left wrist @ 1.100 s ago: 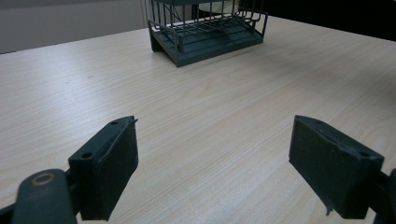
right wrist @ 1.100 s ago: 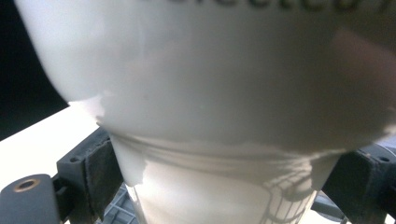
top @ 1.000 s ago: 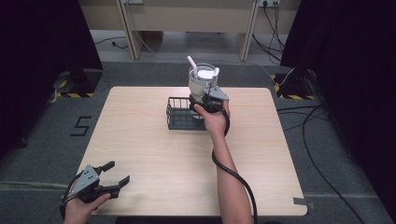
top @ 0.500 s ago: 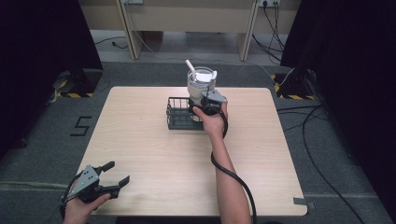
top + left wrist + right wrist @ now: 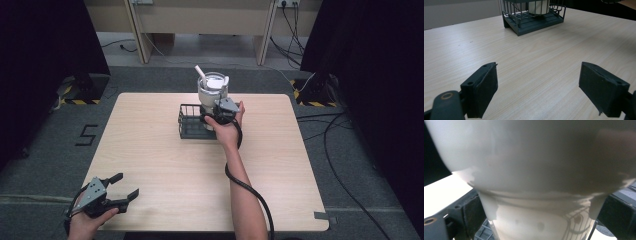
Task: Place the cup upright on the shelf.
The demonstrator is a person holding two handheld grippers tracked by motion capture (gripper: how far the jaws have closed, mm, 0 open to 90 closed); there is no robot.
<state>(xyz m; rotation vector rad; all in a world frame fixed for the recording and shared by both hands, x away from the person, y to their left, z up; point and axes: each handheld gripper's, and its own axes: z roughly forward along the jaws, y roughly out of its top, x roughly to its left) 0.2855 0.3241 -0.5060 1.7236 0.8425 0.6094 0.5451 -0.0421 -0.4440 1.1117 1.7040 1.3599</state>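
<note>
A white lidded cup (image 5: 212, 89) with a white straw (image 5: 200, 73) stands upright in the right end of a dark wire basket (image 5: 192, 126) at the table's far middle. My right gripper (image 5: 216, 103) reaches it from the near side. In the right gripper view the cup (image 5: 536, 182) sits between the jaws, whose pads (image 5: 474, 216) stand barely off its sides; they have just been opening. My left gripper (image 5: 126, 187) rests at the near left corner, wide open (image 5: 539, 92) with nothing between its jaws, facing the basket (image 5: 534, 21).
The pale wooden table (image 5: 150, 150) has bare surface between the basket and the near edge. A cable trails from the right gripper along the forearm (image 5: 240, 180). Dark curtains and floor cables surround the table.
The right hand at the cup has edged slightly to the left. The left gripper has stayed where it was.
</note>
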